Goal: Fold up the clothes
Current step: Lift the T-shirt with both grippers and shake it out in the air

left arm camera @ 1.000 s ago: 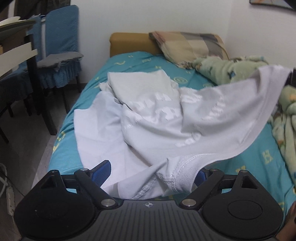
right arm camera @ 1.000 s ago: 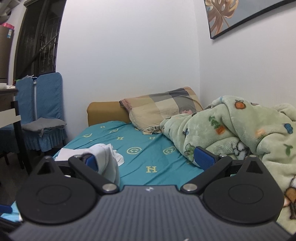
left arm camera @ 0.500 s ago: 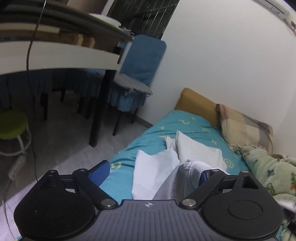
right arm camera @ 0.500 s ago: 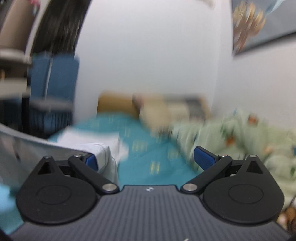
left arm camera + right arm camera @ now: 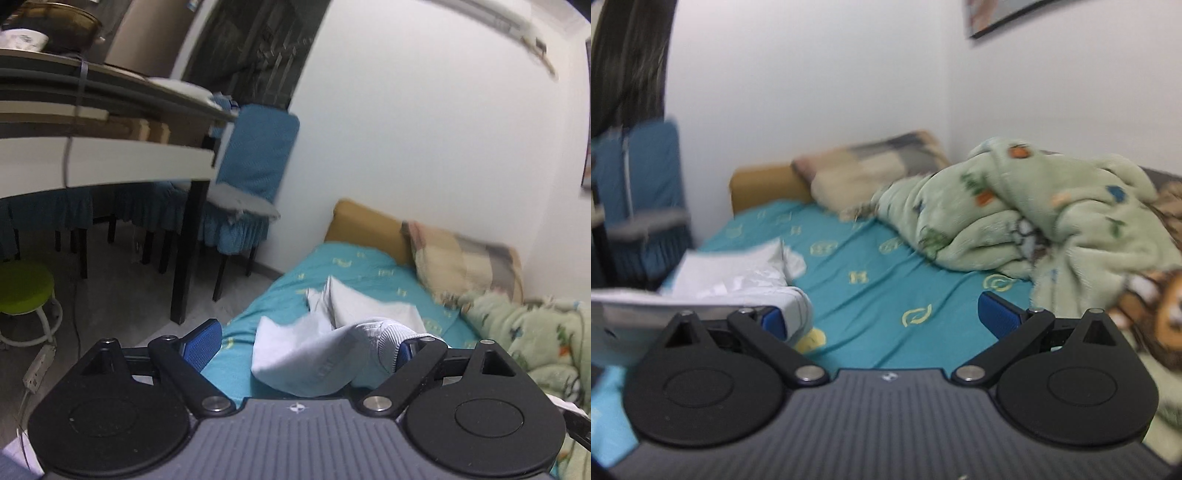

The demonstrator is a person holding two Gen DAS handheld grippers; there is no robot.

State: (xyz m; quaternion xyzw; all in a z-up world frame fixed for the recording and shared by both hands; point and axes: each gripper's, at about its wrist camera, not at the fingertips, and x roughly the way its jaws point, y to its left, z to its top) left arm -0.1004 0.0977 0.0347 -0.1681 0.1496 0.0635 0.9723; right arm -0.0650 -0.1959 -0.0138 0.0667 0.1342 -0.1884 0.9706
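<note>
A white T-shirt (image 5: 317, 354) lies on the teal bed sheet (image 5: 354, 262), partly lifted. Its ribbed edge drapes over the right finger (image 5: 408, 352) of my left gripper (image 5: 303, 343), whose jaws stand wide apart. In the right wrist view the shirt (image 5: 731, 284) hangs over the left finger (image 5: 774, 319) of my right gripper (image 5: 886, 319), which is also wide open. The cloth rests against one finger of each gripper and is not pinched between two.
A green fleece blanket (image 5: 1034, 210) and a plaid pillow (image 5: 871, 166) fill the bed's right and head end. A dark table (image 5: 110, 122), blue-covered chairs (image 5: 251, 162), a green stool (image 5: 26, 291) and a power strip (image 5: 37, 369) stand left of the bed.
My left gripper has swung up and to the left, from looking down on the spread shirt to facing the table and floor. My right gripper has turned right towards the blanket, with the shirt dragged along.
</note>
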